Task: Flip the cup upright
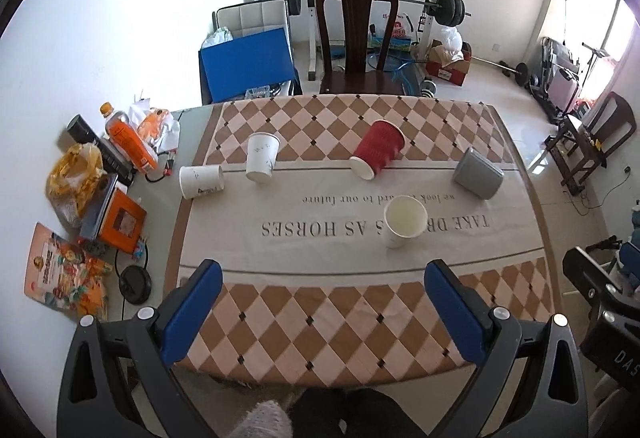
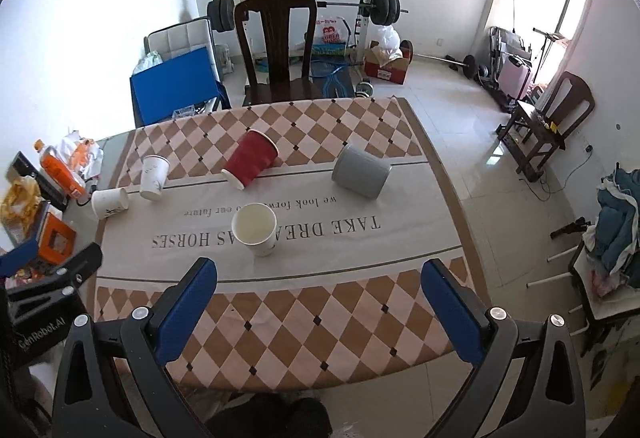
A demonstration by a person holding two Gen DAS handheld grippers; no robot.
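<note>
- Red ribbed cup lies tipped on its side mid-cloth, base toward the near left, mouth toward the far right
- Left gripper and right gripper both gape empty, well short of it; neither is clearly nearer

Left gripper gapes wide above the tablecloth; red cup lies tipped.

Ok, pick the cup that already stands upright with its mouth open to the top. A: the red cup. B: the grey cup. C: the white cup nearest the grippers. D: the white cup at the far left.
C: the nearest white cup shows its open mouth and inside wall, while the red cup and grey cup lie tipped over.
</note>
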